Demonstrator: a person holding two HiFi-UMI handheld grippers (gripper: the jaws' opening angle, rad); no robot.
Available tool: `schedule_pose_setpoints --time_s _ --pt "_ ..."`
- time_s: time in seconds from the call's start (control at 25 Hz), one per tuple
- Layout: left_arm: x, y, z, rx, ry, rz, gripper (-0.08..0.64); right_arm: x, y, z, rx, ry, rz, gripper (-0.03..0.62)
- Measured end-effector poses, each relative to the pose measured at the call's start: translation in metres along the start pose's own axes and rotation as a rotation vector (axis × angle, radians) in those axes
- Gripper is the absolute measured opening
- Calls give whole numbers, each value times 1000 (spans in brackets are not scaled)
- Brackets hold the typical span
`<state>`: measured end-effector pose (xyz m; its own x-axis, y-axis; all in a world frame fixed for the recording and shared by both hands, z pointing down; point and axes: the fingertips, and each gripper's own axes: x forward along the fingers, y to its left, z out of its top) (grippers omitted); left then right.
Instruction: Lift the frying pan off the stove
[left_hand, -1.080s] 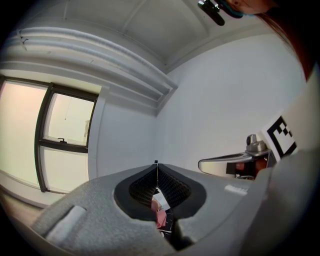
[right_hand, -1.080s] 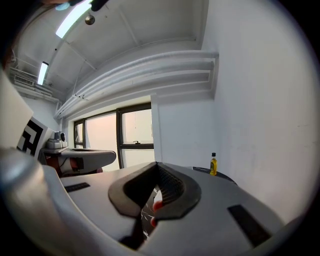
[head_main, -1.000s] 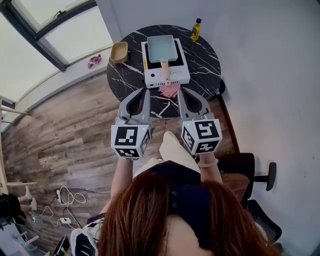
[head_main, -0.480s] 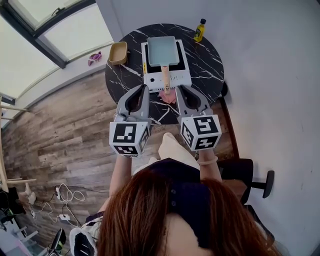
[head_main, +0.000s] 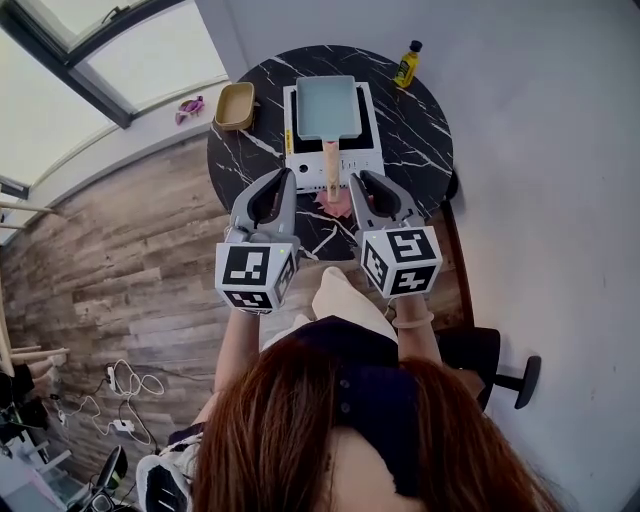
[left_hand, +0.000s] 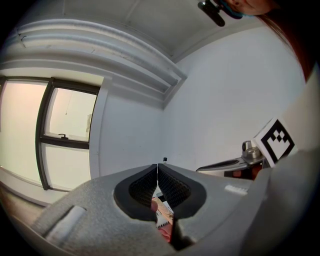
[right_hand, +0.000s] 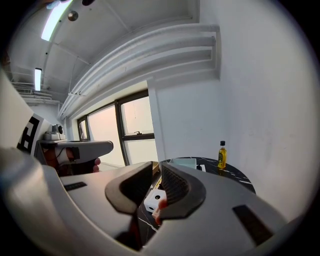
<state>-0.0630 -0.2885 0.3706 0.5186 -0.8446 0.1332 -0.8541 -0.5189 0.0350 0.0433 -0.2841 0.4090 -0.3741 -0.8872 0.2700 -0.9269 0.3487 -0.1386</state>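
A round black marble table (head_main: 412, 128) stood against the wall, with a white stove (head_main: 308, 172) at its middle. Around the stove lay 3 other things: a yellow bottle (head_main: 407, 64) upright at the far right edge, well apart from the stove, a tan wooden bowl (head_main: 236, 105) at the far left edge, and a pink cloth (head_main: 336, 193) on the near side, just in front of the stove. A black chair (head_main: 482, 350) stood to the person's right on the wood floor (head_main: 150, 250).

The frying pan (head_main: 326, 107), a pale blue rectangle, sat on top of the stove. Its long axis ran from the wall toward the person, and its wooden handle (head_main: 330, 160) pointed straight back at the person, the end reaching past the stove's near edge above the pink cloth.

Both grippers were held over the table's near edge, short of the stove, 1 on each side of the handle's line. The left gripper (head_main: 287, 176) was clenched, its pads meeting tip to tip with nothing between them. The right gripper (head_main: 357, 181) had just been opening; its jaws stood a narrow gap apart, released and grasping nothing, with the stove and the handle's end seen beyond the gap.
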Motion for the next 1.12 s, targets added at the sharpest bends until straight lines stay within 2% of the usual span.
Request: schedule_pose_setpoints --time_s 0.36,0.84,1.12 --pt "20 9 -7 -16 33 28 14 26 -15 -15 26 81 40 96" --pt "35 12 1 -25 54 50 14 47 -19 -22 34 169 93 138" --pt "66 29 -15 -35 80 63 14 88 -33 -49 106 240 127 165"
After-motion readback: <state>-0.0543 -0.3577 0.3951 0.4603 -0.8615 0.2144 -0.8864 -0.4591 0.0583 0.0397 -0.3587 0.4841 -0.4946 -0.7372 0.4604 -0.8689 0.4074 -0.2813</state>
